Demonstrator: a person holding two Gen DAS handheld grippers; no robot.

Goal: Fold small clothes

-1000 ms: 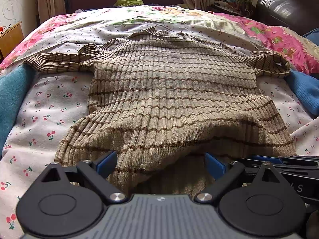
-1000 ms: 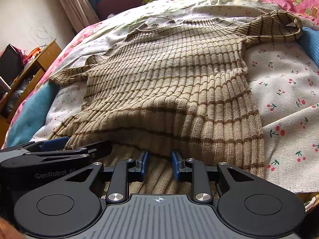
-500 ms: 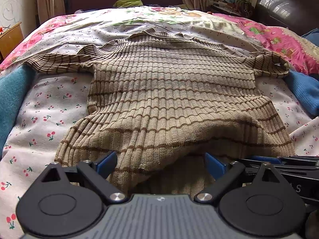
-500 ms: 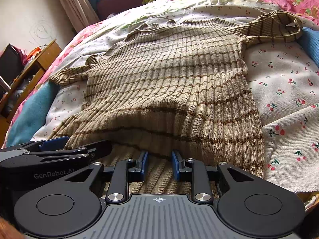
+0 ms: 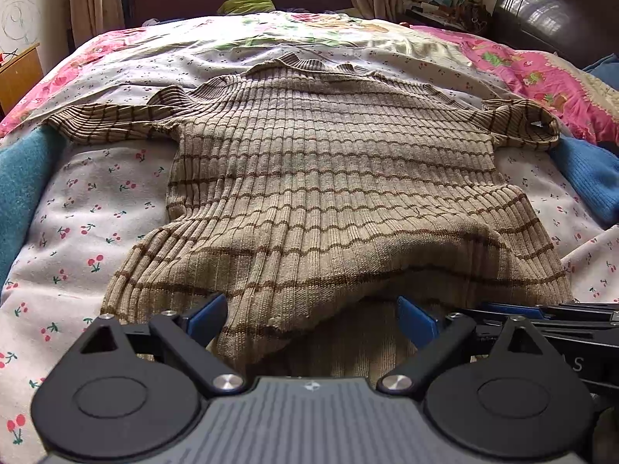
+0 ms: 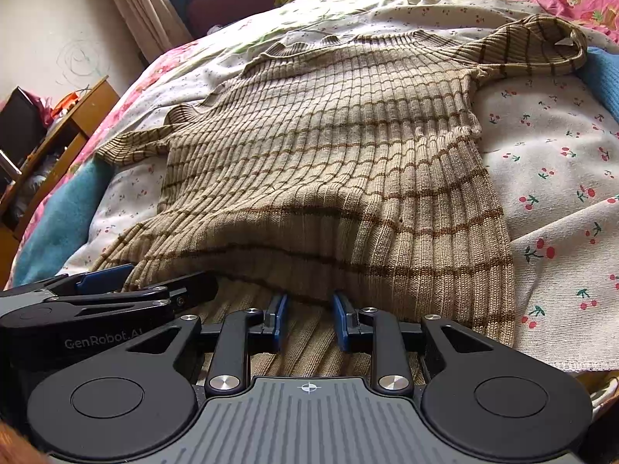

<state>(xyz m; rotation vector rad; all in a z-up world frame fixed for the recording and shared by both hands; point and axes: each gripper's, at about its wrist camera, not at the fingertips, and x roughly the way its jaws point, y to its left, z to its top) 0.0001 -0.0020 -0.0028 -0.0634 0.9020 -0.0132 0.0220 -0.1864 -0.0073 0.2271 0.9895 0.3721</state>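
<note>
Currently the sweater [image 5: 329,193] lies flat, front up, on the bed [image 5: 96,208], collar toward 12 o'clock, hem toward 6 o'clock, one sleeve out toward 9 o'clock and the other toward 3 o'clock with its cuff doubled back. At the left, the left gripper [image 5: 311,317] sits at the hem with its jaws spread wide; the hem's top layer drapes between the blue pads, and none is pinched. At the right, the right gripper [image 6: 308,319] sits beside it at the hem, jaws partly open, straddling the lower layer without pressing it; the top layer bulges up just ahead. Judged from this, the step in hand is taking hold of the hem, and folding proper has not begun. The next move calls for each pair of jaws to close on both layers together, then a lift toward 12 o'clock to carry the hem to the collar; the ribbed knit will likely stretch and sag, so an even pull matters. The bed is covered by a cherry-print sheet, with blue fabric at 9 and 3 o'clock, a pink quilt [image 5: 541,77] at 2 o'clock, curtains [image 6: 139,4] and a wooden shelf [image 6: 65,135] at 10 o'clock.
</note>
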